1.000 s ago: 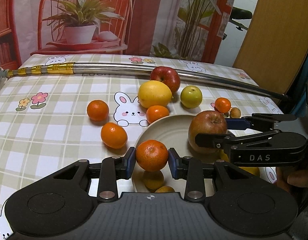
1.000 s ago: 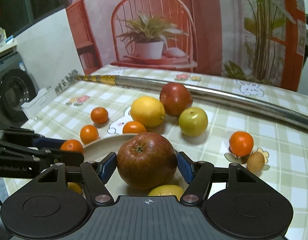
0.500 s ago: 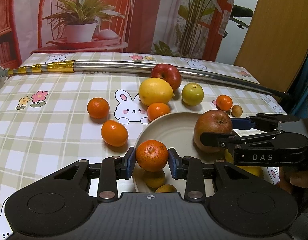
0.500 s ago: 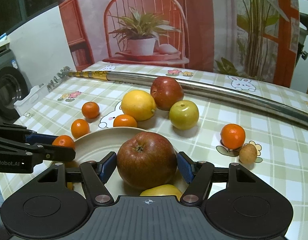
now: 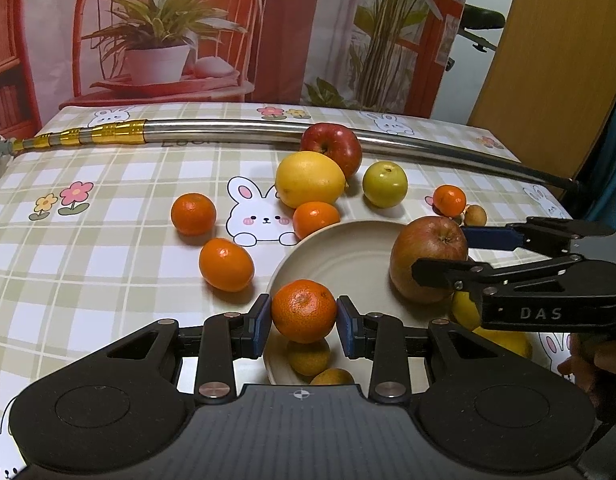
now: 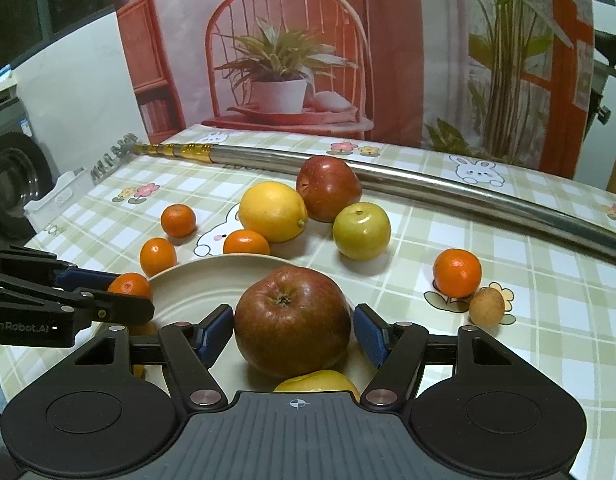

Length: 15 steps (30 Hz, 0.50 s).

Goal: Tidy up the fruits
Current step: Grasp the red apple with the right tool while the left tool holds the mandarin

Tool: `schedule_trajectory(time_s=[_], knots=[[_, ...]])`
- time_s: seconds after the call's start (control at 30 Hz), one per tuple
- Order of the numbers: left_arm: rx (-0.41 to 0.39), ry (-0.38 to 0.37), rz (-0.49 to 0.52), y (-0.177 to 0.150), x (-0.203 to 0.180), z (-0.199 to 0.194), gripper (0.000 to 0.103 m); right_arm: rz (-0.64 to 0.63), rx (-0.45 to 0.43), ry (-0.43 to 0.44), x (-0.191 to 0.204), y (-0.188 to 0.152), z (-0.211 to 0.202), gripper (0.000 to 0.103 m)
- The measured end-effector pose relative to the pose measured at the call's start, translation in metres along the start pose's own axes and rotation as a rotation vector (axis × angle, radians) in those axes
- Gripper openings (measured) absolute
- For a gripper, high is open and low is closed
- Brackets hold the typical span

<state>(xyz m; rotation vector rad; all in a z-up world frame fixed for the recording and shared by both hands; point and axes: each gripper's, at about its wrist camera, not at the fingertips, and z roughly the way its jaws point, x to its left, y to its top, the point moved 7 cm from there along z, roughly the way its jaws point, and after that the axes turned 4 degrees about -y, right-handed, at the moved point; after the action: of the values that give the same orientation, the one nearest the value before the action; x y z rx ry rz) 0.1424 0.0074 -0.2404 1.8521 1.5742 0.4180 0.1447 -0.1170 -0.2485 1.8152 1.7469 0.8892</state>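
Observation:
My left gripper (image 5: pixel 304 320) is shut on a mandarin (image 5: pixel 304 310) and holds it over the near rim of a beige plate (image 5: pixel 348 252). My right gripper (image 6: pixel 294 330) is shut on a brownish-red apple (image 6: pixel 292 320) over the same plate (image 6: pixel 196 292); the apple also shows in the left wrist view (image 5: pixel 428 264). Two small yellow fruits (image 5: pixel 310 358) lie on the plate under the mandarin, and a yellow fruit (image 6: pixel 316 380) lies under the apple.
On the checked cloth lie a lemon (image 5: pixel 310 178), a red apple (image 5: pixel 332 148), a green apple (image 5: pixel 385 184), several mandarins (image 5: pixel 226 264) and a small brown fruit (image 6: pixel 486 306). A long metal pole (image 5: pixel 228 130) crosses the back of the table.
Both grippers have pulled back a little with their fruit still held. The loose fruit has not moved.

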Motion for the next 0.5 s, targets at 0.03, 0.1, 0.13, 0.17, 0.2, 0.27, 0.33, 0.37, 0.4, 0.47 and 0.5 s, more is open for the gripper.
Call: schedule_trajectory(time_s=[0.03,0.1,0.13,0.17,0.2,0.27,0.33,0.37,0.4,0.47,0.5], knots=[[0.001,-0.001,0.002,0.000,0.000,0.000,0.037,-0.003,-0.004,-0.004,0.000,0.001,-0.002,0.063],[0.003,-0.001,0.007,0.001,-0.001,0.002,0.037,-0.007,-0.018,-0.013,0.000,0.002,-0.005,0.064],[0.004,0.000,0.013,0.001,-0.002,0.002,0.037,-0.006,-0.025,-0.015,0.000,0.004,-0.008,0.064],[0.005,0.003,0.020,0.001,-0.003,0.003,0.037,-0.003,-0.031,-0.017,-0.001,0.005,-0.010,0.064],[0.006,0.005,0.029,0.002,-0.003,0.004,0.037,0.001,-0.038,-0.020,-0.002,0.006,-0.012,0.064],[0.004,0.006,0.049,0.003,-0.006,0.005,0.037,0.011,-0.054,-0.025,-0.006,0.008,-0.017,0.064],[-0.001,0.004,0.063,0.006,-0.007,0.007,0.037,0.026,-0.068,-0.032,-0.010,0.010,-0.022,0.064],[-0.003,0.004,0.067,0.008,-0.008,0.008,0.037,0.035,-0.074,-0.036,-0.012,0.011,-0.025,0.064],[-0.004,0.005,0.070,0.009,-0.008,0.009,0.037,0.043,-0.080,-0.041,-0.015,0.012,-0.027,0.064],[0.001,0.006,0.074,0.010,-0.008,0.013,0.037,0.056,-0.088,-0.050,-0.020,0.013,-0.030,0.064],[0.006,0.008,0.078,0.009,-0.008,0.016,0.037,0.063,-0.092,-0.053,-0.023,0.013,-0.031,0.064]])
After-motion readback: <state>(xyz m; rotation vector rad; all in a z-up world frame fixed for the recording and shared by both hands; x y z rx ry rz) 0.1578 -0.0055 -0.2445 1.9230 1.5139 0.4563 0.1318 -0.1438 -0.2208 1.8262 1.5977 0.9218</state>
